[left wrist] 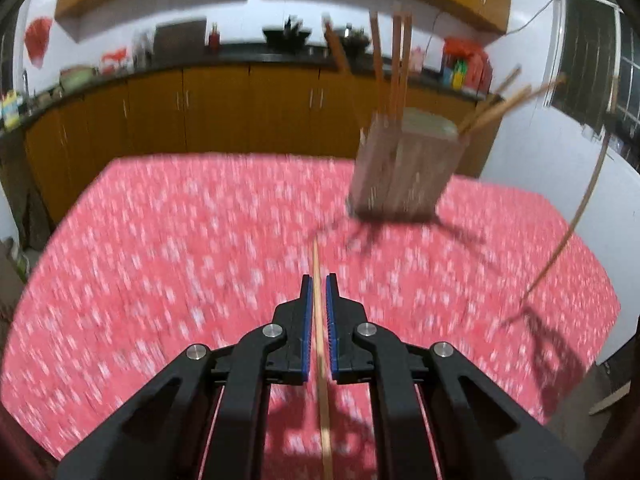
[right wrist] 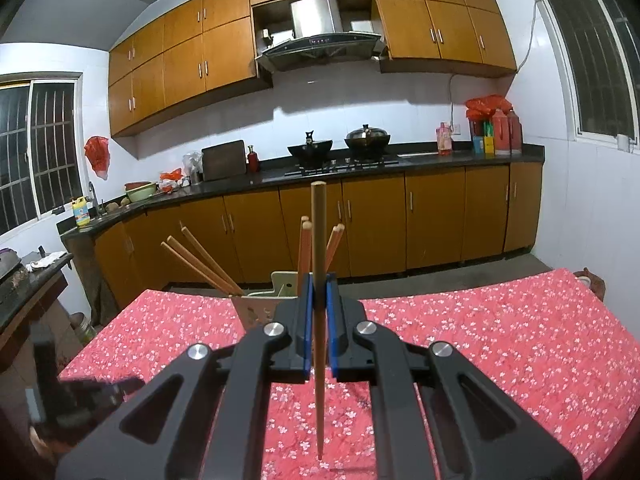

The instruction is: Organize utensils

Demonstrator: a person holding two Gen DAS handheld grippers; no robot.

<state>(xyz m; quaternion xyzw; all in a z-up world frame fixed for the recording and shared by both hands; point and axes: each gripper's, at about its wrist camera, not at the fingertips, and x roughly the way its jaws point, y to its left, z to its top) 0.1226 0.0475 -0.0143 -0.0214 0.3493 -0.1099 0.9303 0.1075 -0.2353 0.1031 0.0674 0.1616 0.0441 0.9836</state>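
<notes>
In the left wrist view my left gripper point(left wrist: 319, 280) is shut on a pale wooden chopstick point(left wrist: 322, 360) that runs lengthwise between its blue pads, low over the red flowered tablecloth point(left wrist: 180, 260). The picture is blurred. Ahead to the right stands a wooden utensil holder point(left wrist: 400, 172) with several chopsticks sticking out. In the right wrist view my right gripper point(right wrist: 319, 278) is shut on a chopstick point(right wrist: 318, 220) held nearly upright, thin end down. The utensil holder point(right wrist: 256, 308) stands just behind it, partly hidden by the fingers.
The table's far edge point(right wrist: 460, 292) faces a kitchen counter point(right wrist: 400, 162) with woks and bottles. A long thin stick point(left wrist: 580, 208) rises near the table's right edge in the left wrist view. A dark blurred shape point(right wrist: 80, 396) sits at the lower left of the right wrist view.
</notes>
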